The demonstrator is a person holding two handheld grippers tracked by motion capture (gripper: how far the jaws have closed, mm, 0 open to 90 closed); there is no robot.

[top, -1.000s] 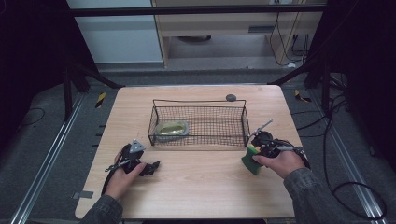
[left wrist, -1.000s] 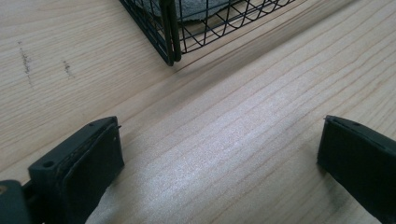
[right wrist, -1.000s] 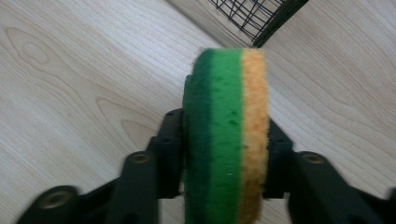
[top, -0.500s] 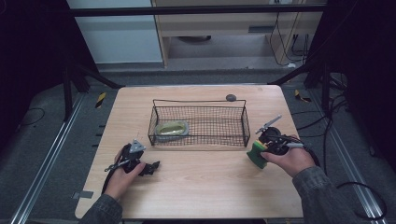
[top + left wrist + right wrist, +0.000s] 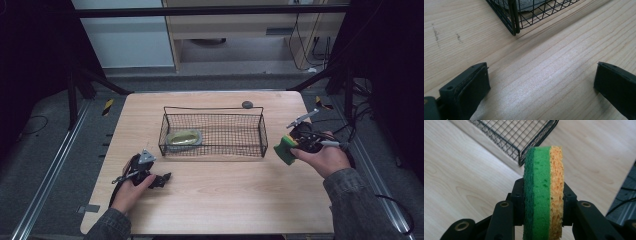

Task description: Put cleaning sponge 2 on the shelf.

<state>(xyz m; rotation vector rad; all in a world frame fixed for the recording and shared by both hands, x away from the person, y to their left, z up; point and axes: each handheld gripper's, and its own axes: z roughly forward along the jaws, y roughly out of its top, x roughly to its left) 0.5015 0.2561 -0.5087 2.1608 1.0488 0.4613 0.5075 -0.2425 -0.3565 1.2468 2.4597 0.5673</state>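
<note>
Right gripper (image 5: 295,145): I have it clamped on the sponge, off the right end of the basket, in the hand at the right side of the table.
Sponge (image 5: 542,190): I see it standing on edge between the jaws in the right gripper view, dark green scouring layer on one side, brighter green in the middle, yellow-orange foam on the other. In the high view it shows as a green block (image 5: 284,149) just beside the basket's right end wall, outside it.
Left gripper (image 5: 157,180): my left one rests low on the table near the front left, jaws spread wide with bare wood between them, holding nothing.
Wire basket (image 5: 262,135): black mesh, sitting mid-table; a corner of it (image 5: 513,23) shows near the top of the left gripper view.
Inside the basket: a pale yellow-green item (image 5: 184,137) lies in the left part; I cannot tell what it is.
Table (image 5: 225,200): light wood.
Small dark object (image 5: 247,104): it sits on the table behind the basket's far rim, apart from it.
</note>
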